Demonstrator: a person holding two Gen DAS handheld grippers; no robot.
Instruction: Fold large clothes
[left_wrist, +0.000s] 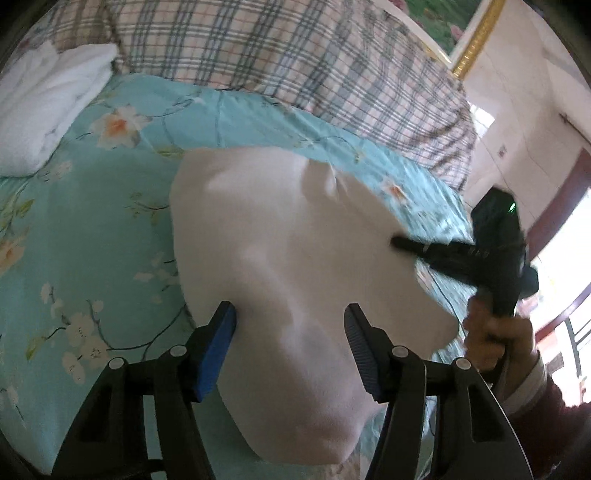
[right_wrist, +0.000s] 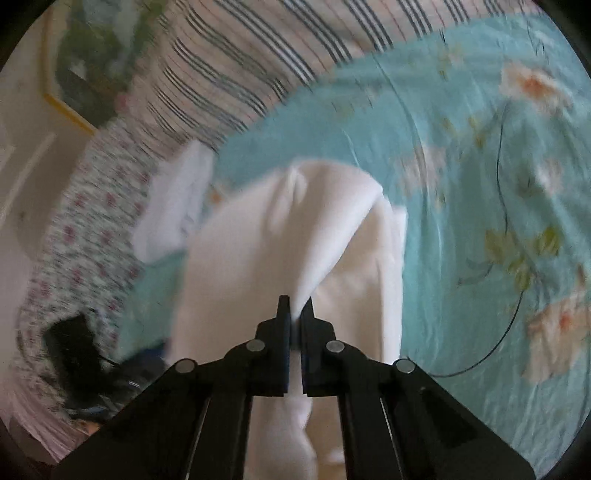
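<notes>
A white garment (left_wrist: 288, 258) lies on the teal flowered bed sheet (left_wrist: 92, 229). My left gripper (left_wrist: 290, 314) is open, its jaws wide apart just above the garment's near part, holding nothing. In the right wrist view my right gripper (right_wrist: 295, 306) is shut on a fold of the white garment (right_wrist: 295, 229) and lifts it off the sheet (right_wrist: 480, 221). The right gripper also shows in the left wrist view (left_wrist: 399, 243), at the garment's right edge, held by a hand (left_wrist: 498, 332).
A folded white cloth (left_wrist: 48, 118) lies at the sheet's far left, also seen in the right wrist view (right_wrist: 173, 206). A plaid quilt (left_wrist: 295, 55) is heaped along the back. A wall and window (left_wrist: 554, 221) are to the right. A black object (right_wrist: 74, 350) lies at the bed's left side.
</notes>
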